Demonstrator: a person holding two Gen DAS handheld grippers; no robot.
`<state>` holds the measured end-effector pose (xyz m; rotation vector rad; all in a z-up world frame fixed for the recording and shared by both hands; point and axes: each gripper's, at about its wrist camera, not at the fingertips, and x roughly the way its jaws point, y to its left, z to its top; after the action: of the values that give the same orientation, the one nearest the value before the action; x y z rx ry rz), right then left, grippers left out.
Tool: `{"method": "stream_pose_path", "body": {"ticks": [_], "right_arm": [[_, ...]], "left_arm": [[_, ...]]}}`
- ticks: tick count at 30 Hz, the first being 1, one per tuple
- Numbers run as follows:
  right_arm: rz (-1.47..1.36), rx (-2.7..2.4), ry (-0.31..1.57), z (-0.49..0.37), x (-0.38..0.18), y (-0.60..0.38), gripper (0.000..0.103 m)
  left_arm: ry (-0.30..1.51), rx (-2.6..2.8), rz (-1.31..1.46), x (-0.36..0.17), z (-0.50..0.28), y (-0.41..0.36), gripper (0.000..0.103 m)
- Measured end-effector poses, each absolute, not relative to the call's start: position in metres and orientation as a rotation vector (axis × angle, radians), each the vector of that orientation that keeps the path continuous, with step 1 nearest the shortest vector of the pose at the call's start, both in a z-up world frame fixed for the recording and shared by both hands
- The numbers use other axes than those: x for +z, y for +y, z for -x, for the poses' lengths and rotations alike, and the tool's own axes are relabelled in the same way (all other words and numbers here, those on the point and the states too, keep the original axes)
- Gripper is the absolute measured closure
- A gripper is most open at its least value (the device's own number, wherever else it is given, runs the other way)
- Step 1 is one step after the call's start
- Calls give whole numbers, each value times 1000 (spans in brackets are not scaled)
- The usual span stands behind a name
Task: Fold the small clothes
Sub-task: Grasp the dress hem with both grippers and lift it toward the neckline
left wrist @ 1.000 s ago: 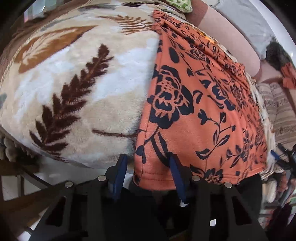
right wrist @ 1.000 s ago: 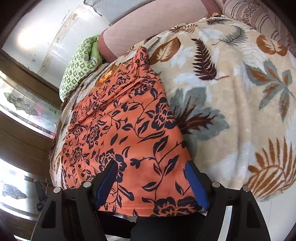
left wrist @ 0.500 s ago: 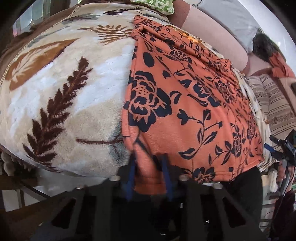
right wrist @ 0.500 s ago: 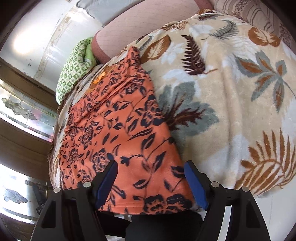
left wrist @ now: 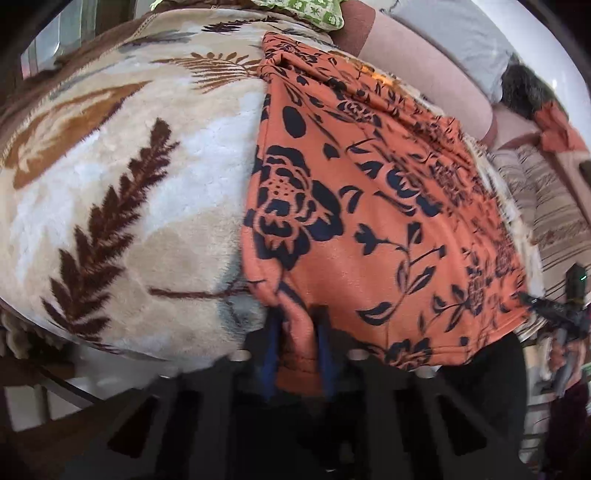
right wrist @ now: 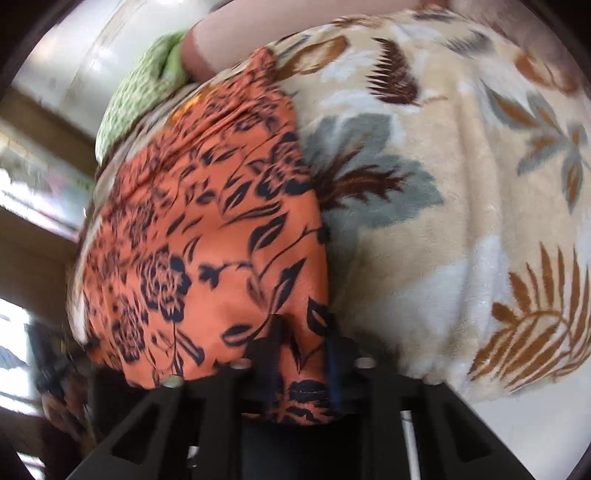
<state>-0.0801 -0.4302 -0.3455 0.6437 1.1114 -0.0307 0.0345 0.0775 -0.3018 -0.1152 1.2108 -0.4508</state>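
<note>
The orange garment with a dark navy flower-and-leaf print lies spread flat on a plush cream blanket patterned with brown and grey leaves, its near hem hanging just over the blanket's front edge. It looks like a light, soft knit that will drape and sag wherever it is not held, so the two near hem corners seem the right places to grip for a fold away from the person. The left gripper is clenched on the hem at the garment's left corner, a bunch of orange cloth pinched between its blue-padded fingers; the right gripper is likewise closed on the hem near the right corner. The fleecy blanket will probably drag at the cloth, so lifting should serve better than sliding. Beyond the garment sit a green patterned cushion and a pinkish-brown bolster, with a pale wall and window frames behind.
</note>
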Motion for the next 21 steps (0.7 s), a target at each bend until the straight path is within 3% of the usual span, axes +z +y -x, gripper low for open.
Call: {"method": "stream_pose_path", "body": {"ticks": [7,13,21], "right_arm": [[-725,39,1016,81,-312,-430,97],[-875,143,869,77,-273,-443,97],[-966,141,738,29,-233,-475,97]], "left_arm": [[1201,-518,221,-281,-40,86,95],[1086,-617,307,-222,-57,88,95],[999,-647,388,-173,-144,77,95]]}}
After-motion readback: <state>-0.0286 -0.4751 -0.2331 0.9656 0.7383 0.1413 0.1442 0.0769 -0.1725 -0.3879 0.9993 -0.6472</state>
